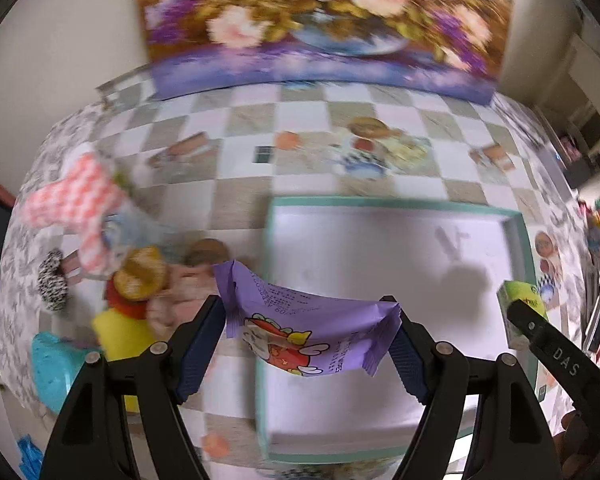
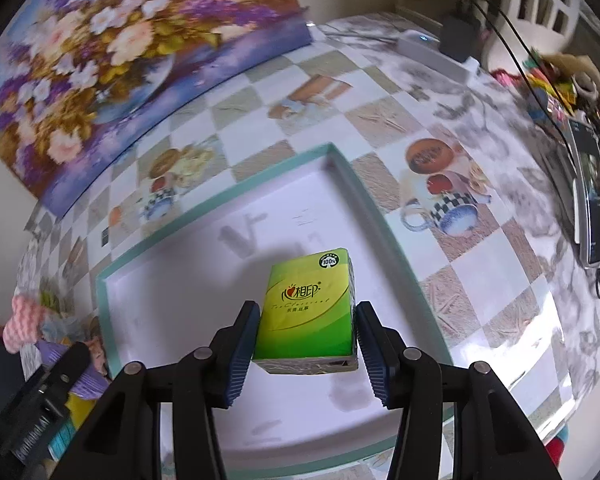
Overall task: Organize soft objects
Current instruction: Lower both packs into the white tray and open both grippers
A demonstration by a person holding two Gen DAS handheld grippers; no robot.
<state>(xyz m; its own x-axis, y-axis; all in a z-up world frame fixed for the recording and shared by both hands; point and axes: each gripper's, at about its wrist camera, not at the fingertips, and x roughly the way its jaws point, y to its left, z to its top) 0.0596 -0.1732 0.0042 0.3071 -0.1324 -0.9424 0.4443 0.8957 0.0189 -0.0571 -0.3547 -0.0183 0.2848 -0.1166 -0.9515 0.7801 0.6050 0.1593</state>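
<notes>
My left gripper (image 1: 311,322) is shut on a purple wipes packet (image 1: 308,330) and holds it over the left rim of a white tray with a teal rim (image 1: 392,202). My right gripper (image 2: 306,326) is shut on a green tissue pack (image 2: 308,308) above the tray's (image 2: 228,190) white floor. The tissue pack and the right gripper also show at the right edge of the left wrist view (image 1: 520,300). The tray holds nothing else.
Left of the tray lies a pile of soft things: a pink checked cloth (image 1: 78,204), a black-and-white scrunchie (image 1: 52,280), a yellow and red item (image 1: 124,328), a turquoise sponge (image 1: 54,368). A flower painting (image 1: 320,20) stands behind. Cables and a phone (image 2: 590,196) are at right.
</notes>
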